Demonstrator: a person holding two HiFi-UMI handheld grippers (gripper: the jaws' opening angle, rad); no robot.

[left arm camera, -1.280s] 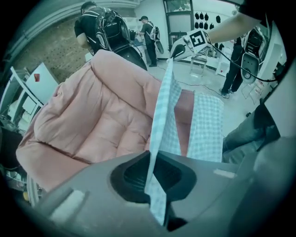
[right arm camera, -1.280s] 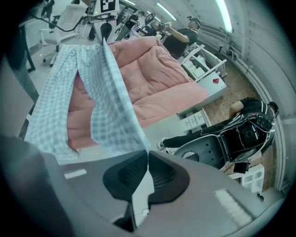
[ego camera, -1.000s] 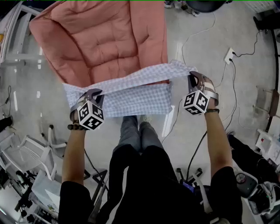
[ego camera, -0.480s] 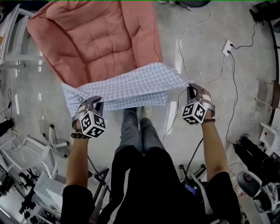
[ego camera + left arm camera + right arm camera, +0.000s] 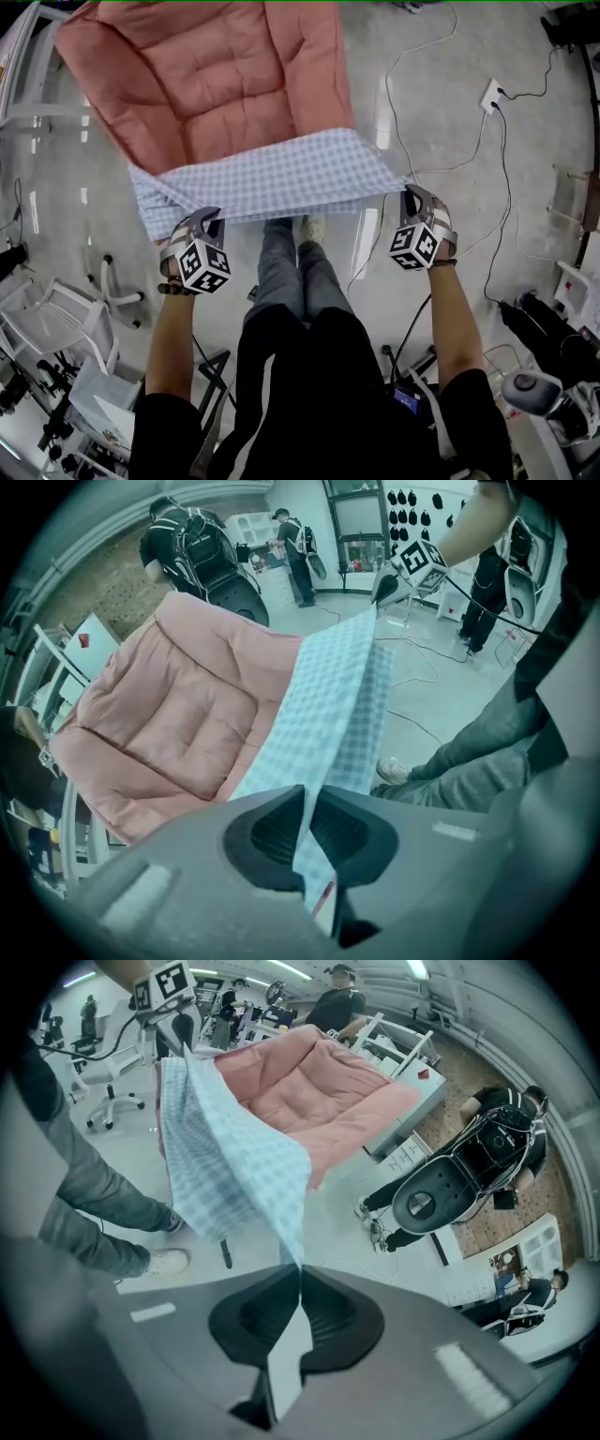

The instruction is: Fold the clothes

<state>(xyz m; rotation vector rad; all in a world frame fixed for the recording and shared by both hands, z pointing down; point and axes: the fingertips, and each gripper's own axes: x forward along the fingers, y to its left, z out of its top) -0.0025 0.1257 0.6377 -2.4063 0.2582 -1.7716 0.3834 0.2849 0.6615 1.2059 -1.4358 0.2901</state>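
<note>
A blue-and-white checked cloth [image 5: 272,178] is stretched in the air between my two grippers, its far edge resting over the near edge of a pink quilted pad [image 5: 211,80]. My left gripper [image 5: 208,217] is shut on the cloth's left corner. My right gripper [image 5: 406,190] is shut on the right corner. In the left gripper view the checked cloth [image 5: 328,714] runs from the closed jaws to the other gripper [image 5: 417,564]. In the right gripper view the cloth [image 5: 230,1162] hangs folded from the jaws toward the left gripper [image 5: 169,983].
The pink pad lies on a table [image 5: 412,1105] ahead of me. My legs and shoes [image 5: 309,230] stand below the cloth. Cables and a power strip [image 5: 489,94] lie on the floor at right. White chairs [image 5: 56,319] stand at left. People [image 5: 197,546] stand farther off.
Both grippers have pulled the cloth back toward me and slightly down. The cloth now hangs tauter, with less of it lying on the pink pad.
</note>
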